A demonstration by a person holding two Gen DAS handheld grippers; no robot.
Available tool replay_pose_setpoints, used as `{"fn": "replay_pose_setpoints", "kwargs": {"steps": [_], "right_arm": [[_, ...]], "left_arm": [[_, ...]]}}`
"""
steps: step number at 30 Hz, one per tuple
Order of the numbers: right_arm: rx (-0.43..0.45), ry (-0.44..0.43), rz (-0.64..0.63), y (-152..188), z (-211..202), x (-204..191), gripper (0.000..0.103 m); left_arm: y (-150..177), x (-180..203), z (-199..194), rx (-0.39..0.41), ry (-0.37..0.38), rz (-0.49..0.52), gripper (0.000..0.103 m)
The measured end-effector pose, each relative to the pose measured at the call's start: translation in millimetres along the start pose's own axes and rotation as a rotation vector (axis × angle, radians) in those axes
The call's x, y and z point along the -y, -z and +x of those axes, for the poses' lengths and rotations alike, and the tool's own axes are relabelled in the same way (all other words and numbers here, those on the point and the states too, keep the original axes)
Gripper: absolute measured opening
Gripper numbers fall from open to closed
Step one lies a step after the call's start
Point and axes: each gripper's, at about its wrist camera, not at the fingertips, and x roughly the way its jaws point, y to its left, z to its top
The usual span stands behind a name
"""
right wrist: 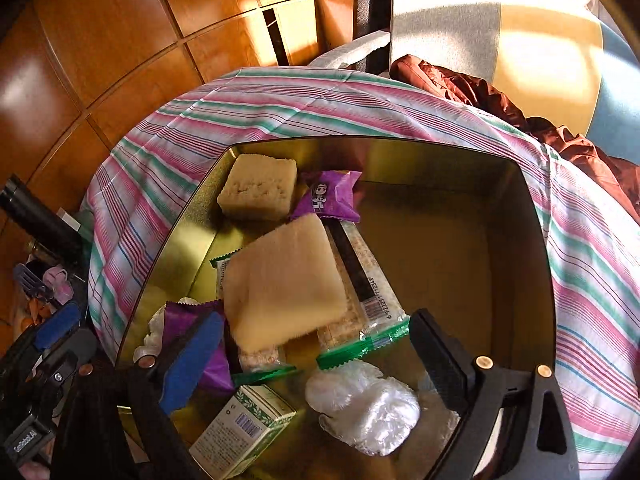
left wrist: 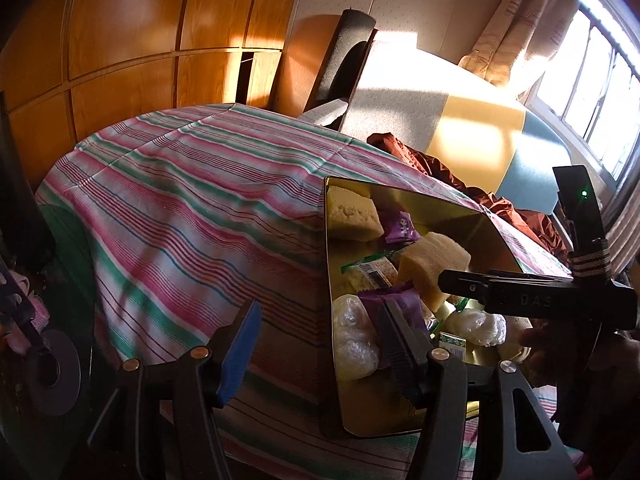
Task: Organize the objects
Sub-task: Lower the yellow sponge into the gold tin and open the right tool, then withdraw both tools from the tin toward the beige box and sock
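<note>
A shiny gold tin box (right wrist: pixel 520 240) (left wrist: pixel 472 216) stands on the striped cloth. Inside lie two yellow sponge blocks (right wrist: pixel 284 284) (right wrist: pixel 260 192), purple snack packets (right wrist: pixel 332 196), green-edged cracker packs (right wrist: pixel 368 300), a clear plastic-wrapped lump (right wrist: pixel 364 412) and a small green-and-white carton (right wrist: pixel 244 428). My right gripper (right wrist: pixel 316 352) hangs open and empty above the tin, over the sponge and plastic lump. My left gripper (left wrist: pixel 320 348) is open and empty at the tin's left wall, one finger inside over a purple packet (left wrist: pixel 394 304), one outside.
The striped pink, green and white cloth (left wrist: pixel 180 200) covers a round table. A dark red garment (right wrist: pixel 480 88) lies at its far edge by a chair (left wrist: pixel 344 56). Wooden wall panels stand behind. Clutter sits left of the table (right wrist: pixel 44 280).
</note>
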Motion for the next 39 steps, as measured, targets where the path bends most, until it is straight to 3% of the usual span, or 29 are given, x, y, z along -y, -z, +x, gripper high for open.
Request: {"fn": "replay_pose_setpoints", "kwargs": {"steps": [10,18,23,32,34,39], "right_arm": [[0.118,0.085,0.021,26,-62,27,0.096],[0.191,0.255,0.102,49,-116,103,0.096],[0.167,0.400,0.160,65,-136,162,0.096],[0.131,0.630,0.349,105,-157,277,0.097],[0.148,0.666,0.446,118,-163,301,0.096],[0.231,0.687,0.715,141,-198,342,0.096]], "left_arm": [[1,20,-9,0.010,-0.007,0.041,0.067],[-2,41,-21,0.039,-0.007,0.100,0.072],[-2,55,-24,0.039,0.003,0.136,0.072],[1,87,-23,0.021,0.033,0.202,0.076],[1,97,-23,0.022,0.045,0.222,0.081],[1,129,-21,0.020,0.092,0.279,0.081]]}}
